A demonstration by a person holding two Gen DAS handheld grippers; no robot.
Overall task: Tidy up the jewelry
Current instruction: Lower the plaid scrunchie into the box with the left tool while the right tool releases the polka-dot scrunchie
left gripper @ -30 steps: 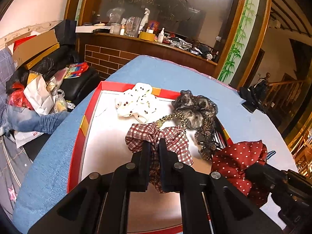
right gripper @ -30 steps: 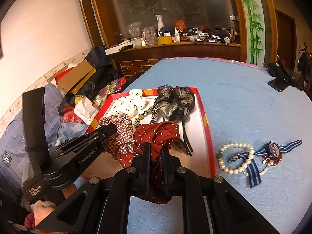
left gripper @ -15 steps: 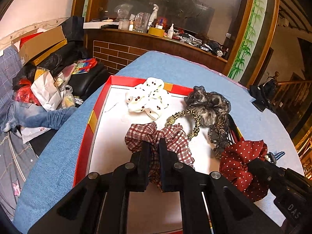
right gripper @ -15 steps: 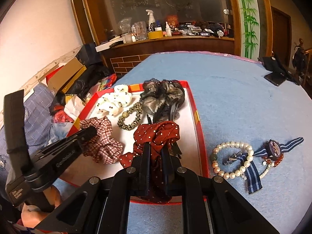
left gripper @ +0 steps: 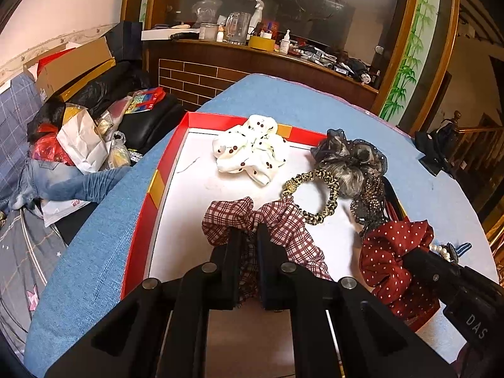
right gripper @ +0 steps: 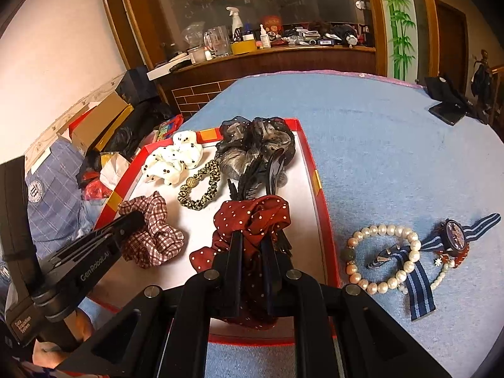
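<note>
Left gripper (left gripper: 249, 236) pinches the plaid scrunchie (left gripper: 261, 220) over the red tray (left gripper: 157, 186), its length lying across the fingers. Right gripper (right gripper: 252, 239) clamps the dotted red scrunchie (right gripper: 252, 217), whose lower folds hide behind the fingers.

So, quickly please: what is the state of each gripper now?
Left gripper: closed on the red-and-white checked fabric scrunchie.
Right gripper: closed on the dark red white-dotted fabric scrunchie.
</note>
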